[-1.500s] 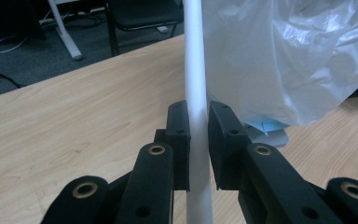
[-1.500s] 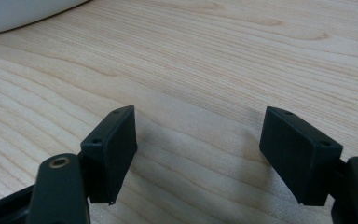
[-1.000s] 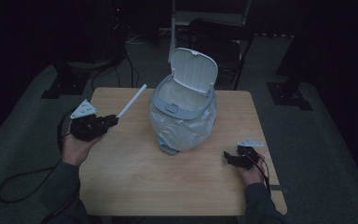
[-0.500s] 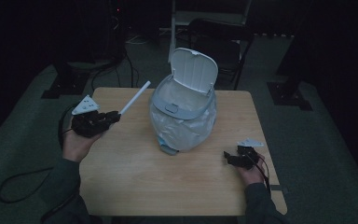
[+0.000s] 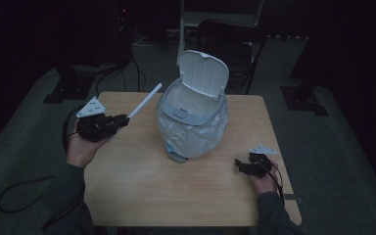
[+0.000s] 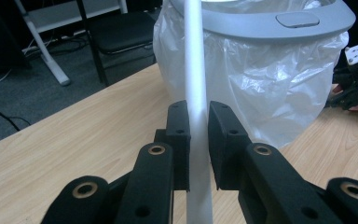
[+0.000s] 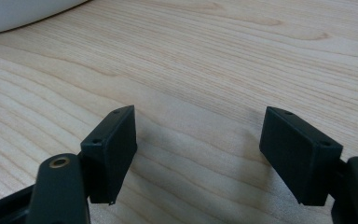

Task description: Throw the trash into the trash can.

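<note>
Taking the bin (image 5: 192, 117) as the landmark: nearest the person, to the bin's right and toward the table's near edge, the right gripper (image 5: 245, 166) rests low on the table (image 5: 176, 196). In the right gripper view its jaws stand wide apart over bare wood with nothing between them, so it looks parked out of the way while the other hand works.

To the bin's left, the left gripper (image 5: 120, 120) is held up off the table in a raised palm. Its jaws are clamped on a white tube (image 5: 144, 100); in the left gripper view the tube (image 6: 196, 93) runs straight up between the two pads (image 6: 179, 140), which press on it from either side near its lower part. Gripping it near one end leaves most of its length free ahead of the jaws, which probably suits feeding it into the bin tip first.

The tube's long axis slants up and away from the gripper toward the bin's rim (image 6: 270, 21), with the free end near the opening, just left of it. The bin stands mid-table, lined with a clear bag (image 5: 191, 137), and its lid (image 5: 203, 73) is tipped up at the back, so the mouth is open to take the tube.
</note>
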`<state>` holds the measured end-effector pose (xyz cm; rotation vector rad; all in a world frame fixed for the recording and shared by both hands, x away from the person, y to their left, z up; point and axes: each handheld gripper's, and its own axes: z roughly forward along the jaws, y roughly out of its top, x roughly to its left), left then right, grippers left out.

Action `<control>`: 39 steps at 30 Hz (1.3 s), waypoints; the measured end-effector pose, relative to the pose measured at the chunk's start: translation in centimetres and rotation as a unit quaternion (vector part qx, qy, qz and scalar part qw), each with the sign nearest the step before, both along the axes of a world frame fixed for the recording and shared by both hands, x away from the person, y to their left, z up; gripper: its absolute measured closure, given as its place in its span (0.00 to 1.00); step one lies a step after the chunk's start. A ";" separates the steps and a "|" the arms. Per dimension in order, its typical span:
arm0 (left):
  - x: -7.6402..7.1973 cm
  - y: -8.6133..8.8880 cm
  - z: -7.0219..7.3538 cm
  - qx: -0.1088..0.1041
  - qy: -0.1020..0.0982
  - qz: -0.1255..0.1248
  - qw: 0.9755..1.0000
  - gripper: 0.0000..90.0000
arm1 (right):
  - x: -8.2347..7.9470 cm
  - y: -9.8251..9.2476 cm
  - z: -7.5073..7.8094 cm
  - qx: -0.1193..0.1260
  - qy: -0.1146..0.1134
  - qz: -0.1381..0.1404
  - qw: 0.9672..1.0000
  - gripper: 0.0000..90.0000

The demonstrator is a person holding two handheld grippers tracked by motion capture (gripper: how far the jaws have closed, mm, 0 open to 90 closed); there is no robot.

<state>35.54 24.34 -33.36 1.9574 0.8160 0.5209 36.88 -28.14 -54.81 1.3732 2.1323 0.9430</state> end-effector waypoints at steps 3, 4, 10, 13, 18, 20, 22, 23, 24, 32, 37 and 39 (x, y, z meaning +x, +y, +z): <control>0.1 -0.2 0.1 0.002 0.000 -0.003 1.000 0.89 | 0.0 0.0 0.0 0.000 0.000 0.000 1.000 0.29; 0.2 -0.3 0.2 0.002 0.000 -0.005 1.000 0.89 | 0.0 0.0 0.0 0.000 0.000 0.000 1.000 0.29; 0.6 -1.0 0.7 0.004 -0.003 -0.014 1.000 0.89 | 0.0 0.0 0.0 0.000 0.000 0.000 1.000 0.29; 0.7 -1.1 0.9 0.002 -0.004 -0.017 1.000 0.89 | 0.0 0.0 0.0 0.000 0.000 0.000 1.000 0.29; 1.0 -1.5 1.3 0.003 -0.004 -0.024 1.000 0.89 | 0.0 0.0 0.0 0.001 0.000 0.000 1.000 0.29; 1.2 -1.6 1.4 0.004 -0.004 -0.027 1.000 0.89 | 0.0 0.0 0.0 0.001 0.000 0.000 1.000 0.29; 1.4 -1.9 1.6 0.005 -0.006 -0.033 0.999 0.89 | 0.0 0.0 0.0 0.000 0.000 0.000 1.000 0.29; 1.4 -2.0 1.7 0.004 -0.006 -0.034 0.999 0.89 | 0.0 0.0 0.0 0.001 0.000 0.000 1.000 0.29; 1.4 -2.0 1.7 0.004 -0.006 -0.034 0.999 0.89 | 0.0 0.0 0.0 0.001 0.000 0.000 1.000 0.29; 1.9 -2.5 2.2 0.006 -0.009 -0.041 0.999 0.89 | 0.0 0.0 0.0 0.001 0.000 0.000 1.000 0.29; 2.2 -2.8 2.5 0.007 -0.010 -0.044 0.999 0.89 | 0.0 0.0 0.0 0.001 0.000 0.000 1.000 0.29; 2.4 -2.9 2.7 0.006 -0.010 -0.045 0.999 0.89 | 0.0 0.0 0.0 0.001 0.000 0.000 1.000 0.29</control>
